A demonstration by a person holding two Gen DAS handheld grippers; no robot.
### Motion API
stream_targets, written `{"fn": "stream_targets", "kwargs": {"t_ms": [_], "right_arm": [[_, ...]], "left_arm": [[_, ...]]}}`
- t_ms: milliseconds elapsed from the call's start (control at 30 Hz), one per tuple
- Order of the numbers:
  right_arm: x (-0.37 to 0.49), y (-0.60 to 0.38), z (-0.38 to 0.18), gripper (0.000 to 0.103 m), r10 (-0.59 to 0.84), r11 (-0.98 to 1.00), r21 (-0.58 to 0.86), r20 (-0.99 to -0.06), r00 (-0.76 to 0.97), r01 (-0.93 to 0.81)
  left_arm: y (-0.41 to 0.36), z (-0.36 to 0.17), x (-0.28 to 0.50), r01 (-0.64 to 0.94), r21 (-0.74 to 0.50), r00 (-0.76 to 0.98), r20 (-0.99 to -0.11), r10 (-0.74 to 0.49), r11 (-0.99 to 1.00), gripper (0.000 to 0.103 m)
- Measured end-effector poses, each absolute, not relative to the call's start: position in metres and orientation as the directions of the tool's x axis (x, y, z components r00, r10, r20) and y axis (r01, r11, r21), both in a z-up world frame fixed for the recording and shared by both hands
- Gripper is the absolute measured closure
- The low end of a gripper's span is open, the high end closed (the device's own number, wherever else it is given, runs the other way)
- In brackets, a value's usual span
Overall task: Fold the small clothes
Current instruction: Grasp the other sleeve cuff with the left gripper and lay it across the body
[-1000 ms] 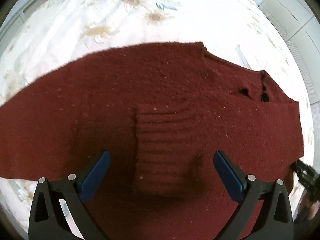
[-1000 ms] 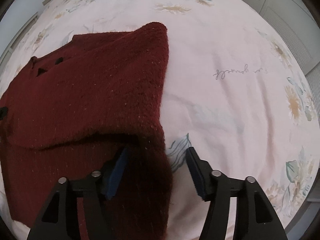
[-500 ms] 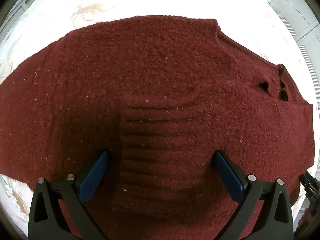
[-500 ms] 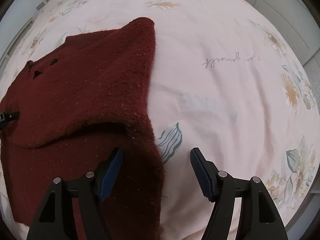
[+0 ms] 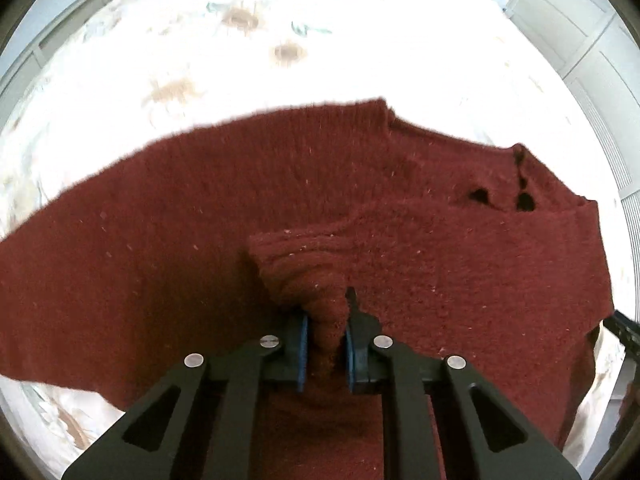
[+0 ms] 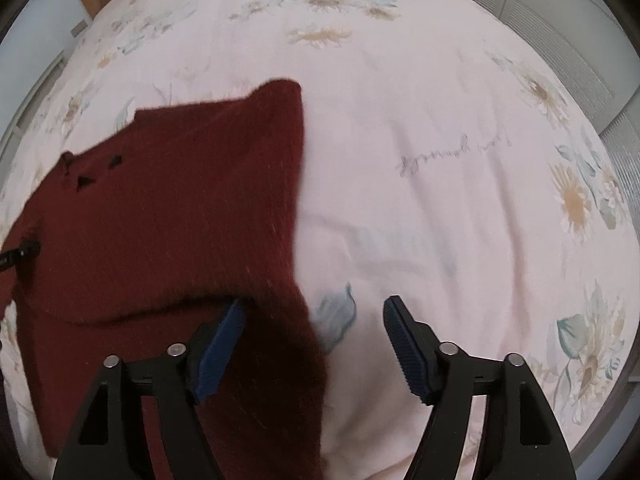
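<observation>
the dark red sweater (image 5: pixel 168 248) lies spread on the bed (image 5: pixel 320 32), with its long side going left to right in front of the left hand-held gripper (image 5: pixel 325 344). its ribbed cuff (image 5: pixel 308 272) sits on top of the sweater body, right in front of that gripper and bunched up into a point. the left hand-held gripper is squeezed almost closed on the cuff, with the knit pinched between its blue pads (image 5: pixel 303 350). so the left one is the one on the cloth, and the sleeve it holds looks ready to be pulled or laid across the body.

the right hand-held gripper (image 6: pixel 312 344) is wide open and holds nothing. the sweater's right edge (image 6: pixel 296 216) runs away from it, up the bed, and a dark strip of knit falls between its fingers. its left pad (image 6: pixel 220 344) is just beside the fold there, but i cannot tell if it touches.

the sweater looks thick, fuzzy and soft, with tiny pale specks and a few small dark holes (image 5: pixel 480 196) near the neck. the bed sheet is pale pink with flowers (image 6: pixel 576 204) and some writing (image 6: pixel 452 152).
</observation>
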State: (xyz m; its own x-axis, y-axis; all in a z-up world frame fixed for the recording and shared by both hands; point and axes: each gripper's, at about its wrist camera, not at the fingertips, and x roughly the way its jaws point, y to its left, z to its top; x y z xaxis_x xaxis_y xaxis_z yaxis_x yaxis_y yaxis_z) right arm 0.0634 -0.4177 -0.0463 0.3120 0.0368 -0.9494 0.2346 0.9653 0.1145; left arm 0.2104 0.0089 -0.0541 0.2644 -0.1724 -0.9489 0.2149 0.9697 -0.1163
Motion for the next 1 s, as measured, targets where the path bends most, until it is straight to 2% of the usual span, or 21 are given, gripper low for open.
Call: {"fn": "stream_targets", "kwargs": {"t_ms": [133, 333, 433, 600, 800, 833, 867, 900, 933, 1000], "right_arm": [[0.085, -0.415, -0.047, 0.024, 0.103, 0.961, 0.176, -0.944, 0.313, 0.214], [0.097, -0.394, -0.051, 0.024, 0.172, 0.963, 0.219, -0.948, 0.268, 0.156], [0.09, -0.389, -0.049, 0.024, 0.154, 0.968, 0.201, -0.95, 0.272, 0.152], [0.102, -0.402, -0.053, 0.024, 0.106, 0.964, 0.167, -0.955, 0.279, 0.205], [0.129, -0.399, -0.083, 0.024, 0.15, 0.956, 0.205, -0.957, 0.248, 0.211], [0.128, -0.396, -0.084, 0.029, 0.137, 0.961, 0.191, -0.957, 0.255, 0.201], [0.127, -0.393, -0.083, 0.039, 0.116, 0.968, 0.168, -0.958, 0.261, 0.189], [0.125, -0.389, -0.081, 0.075, 0.109, 0.972, 0.159, -0.957, 0.267, 0.173], [0.122, -0.388, -0.078, 0.082, 0.104, 0.973, 0.155, -0.957, 0.272, 0.171], [0.116, -0.391, -0.069, 0.086, 0.089, 0.973, 0.147, -0.951, 0.295, 0.178]], "left_arm": [[0.024, -0.028, 0.201, 0.214, -0.097, 0.326, -0.931, -0.165, 0.972, 0.091], [0.04, -0.032, 0.196, 0.198, -0.038, 0.328, -0.939, -0.103, 0.979, 0.091], [0.031, -0.055, 0.197, 0.197, -0.039, 0.3, -0.949, -0.098, 0.98, 0.091], [0.022, -0.059, 0.192, 0.221, -0.012, 0.317, -0.945, -0.083, 0.975, 0.091], [0.019, -0.058, 0.184, 0.23, -0.001, 0.327, -0.942, -0.078, 0.973, 0.091], [0.018, -0.058, 0.184, 0.233, -0.002, 0.329, -0.941, -0.081, 0.972, 0.091], [0.018, -0.059, 0.186, 0.237, 0.001, 0.331, -0.94, -0.08, 0.972, 0.091], [0.015, -0.06, 0.187, 0.241, 0.003, 0.332, -0.94, -0.079, 0.971, 0.091], [0.013, -0.059, 0.187, 0.247, 0.0, 0.333, -0.939, -0.085, 0.969, 0.091], [0.01, -0.056, 0.185, 0.258, -0.003, 0.337, -0.937, -0.093, 0.966, 0.091]]}}
